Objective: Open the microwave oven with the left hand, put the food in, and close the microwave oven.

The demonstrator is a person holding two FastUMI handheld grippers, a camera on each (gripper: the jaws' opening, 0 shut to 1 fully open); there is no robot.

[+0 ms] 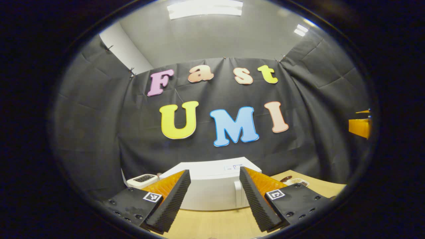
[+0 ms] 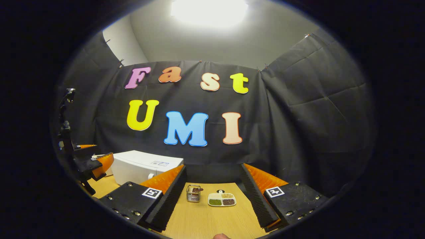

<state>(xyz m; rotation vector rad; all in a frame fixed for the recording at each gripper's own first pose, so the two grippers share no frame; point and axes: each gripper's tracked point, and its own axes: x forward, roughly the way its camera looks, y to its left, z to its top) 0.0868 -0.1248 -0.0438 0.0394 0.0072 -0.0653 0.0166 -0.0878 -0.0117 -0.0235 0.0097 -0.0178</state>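
A white microwave oven (image 1: 212, 187) stands on the wooden table with its door closed; its handle (image 1: 237, 196) runs down the right side of the front. My left gripper (image 1: 214, 199) is open in front of it, a short way off, with the oven framed between its fingers. The right gripper view has the same oven (image 2: 139, 167) at the left. A white divided plate of food (image 2: 221, 199) lies on the table ahead of my right gripper (image 2: 212, 199), which is open and empty. The left gripper (image 2: 96, 164) hangs at the far left.
A small metal basket (image 2: 193, 193) stands just left of the plate. A white appliance (image 1: 142, 180) sits left of the oven. The plate (image 1: 297, 181) lies to the oven's right. The wooden table (image 2: 206, 219) has black cloth walls behind and beside it.
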